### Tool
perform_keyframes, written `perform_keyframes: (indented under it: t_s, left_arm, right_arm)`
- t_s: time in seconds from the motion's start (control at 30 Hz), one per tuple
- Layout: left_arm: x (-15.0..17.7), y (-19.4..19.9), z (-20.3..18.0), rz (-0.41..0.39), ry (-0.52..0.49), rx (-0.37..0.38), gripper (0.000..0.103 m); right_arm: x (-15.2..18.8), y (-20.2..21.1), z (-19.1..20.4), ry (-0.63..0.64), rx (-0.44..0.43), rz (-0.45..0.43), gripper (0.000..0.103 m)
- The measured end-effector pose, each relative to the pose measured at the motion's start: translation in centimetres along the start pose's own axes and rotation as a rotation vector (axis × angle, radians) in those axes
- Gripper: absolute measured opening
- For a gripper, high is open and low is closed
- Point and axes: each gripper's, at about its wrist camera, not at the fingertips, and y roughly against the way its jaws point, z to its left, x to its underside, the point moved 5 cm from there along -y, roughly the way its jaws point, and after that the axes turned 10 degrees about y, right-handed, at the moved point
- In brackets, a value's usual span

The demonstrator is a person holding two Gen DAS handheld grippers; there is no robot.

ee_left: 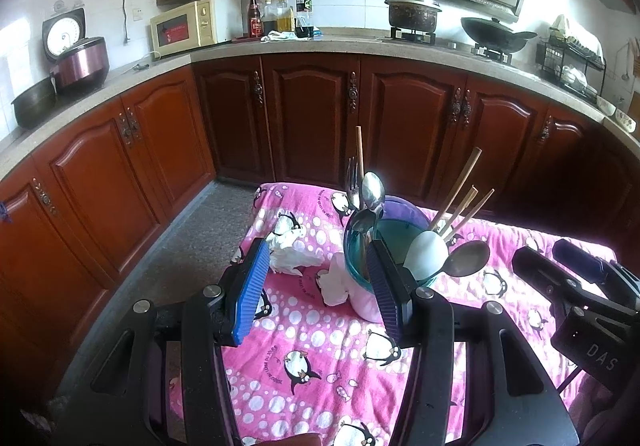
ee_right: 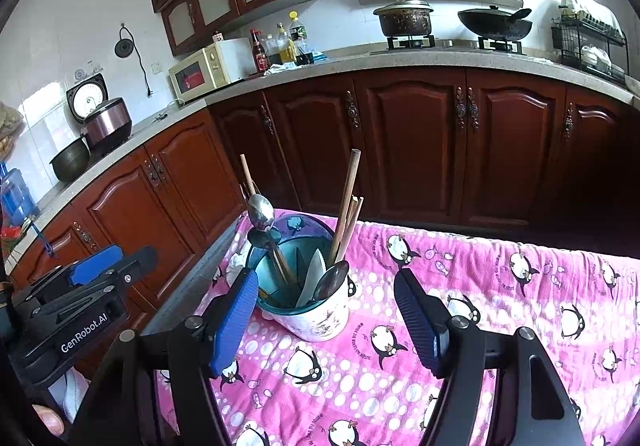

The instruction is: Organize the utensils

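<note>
Left gripper (ee_left: 316,286): black frame with ribbed blue pads, jaws standing apart with nothing pinched. Its right-hand pad sits right in front of the holder's rim; can't tell if it touches.

Right gripper (ee_right: 326,310): same black and blue build, jaws spread wide and empty. The holder stands just beyond and between the fingers, pads clear of it.

Pink fleece blanket with white dots and penguins (ee_right: 500,286): covers the tabletop, both grippers hang over it.

Round utensil holder, white body with teal see-through insert (ee_right: 320,322): upright on the blanket near its far left corner.

Inside the holder: wooden chopsticks (ee_right: 346,213) leaning in the right compartment, a dark metal spoon (ee_right: 332,278) bowl-up at the front rim, a white plastic spoon (ee_left: 426,252) beside it, and shiny metal spoons (ee_right: 261,211) plus a fork (ee_left: 353,183) standing on the left side.

Crumpled white tissue (ee_left: 288,252): lying on the blanket just left of the holder.

Further back: dark red wooden cabinets (ee_right: 408,141) under a speckled grey countertop (ee_right: 440,59).

On the counter: cream microwave (ee_right: 200,75), sauce bottles (ee_right: 280,47), a lidded pot (ee_right: 404,19) and black wok (ee_right: 494,23) on the stove.
</note>
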Motion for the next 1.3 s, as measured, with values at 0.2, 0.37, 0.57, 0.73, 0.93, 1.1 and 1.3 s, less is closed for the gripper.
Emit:
perform_keyframes:
  t_s: [0.2,0.37,0.57,0.73,0.93,1.1,1.3]
  left_arm:
    - [0.09,-0.02,0.08,0.001,0.001,-0.005,0.050]
    - [0.11,-0.04,0.07,0.000,0.000,-0.008,0.050]
    - [0.10,-0.22,0.06,0.001,0.003,-0.011,0.050]
    - [0.08,-0.23,0.07,0.000,0.001,-0.011,0.050]
    - [0.15,-0.40,-0.07,0.001,-0.001,-0.007,0.050]
    - [0.29,-0.35,-0.12,0.001,0.003,-0.010,0.050]
    - [0.36,-0.33,-0.15,0.001,0.003,-0.016,0.050]
  right_arm:
    - [0.14,-0.19,0.05,-0.001,0.001,0.008,0.068]
    - [0.13,-0.30,0.04,-0.001,0.004,0.010,0.068]
    - [0.14,-0.42,-0.01,0.002,0.003,0.011,0.068]
    - [0.16,-0.69,0.24,0.008,0.001,0.014,0.068]
    - [0.29,-0.82,0.34,0.005,0.002,0.020,0.068]
    - [0.31,-0.78,0.39,0.005,0.000,0.021,0.068]
    - [0.38,-0.92,0.53,0.006,0.000,0.025,0.068]
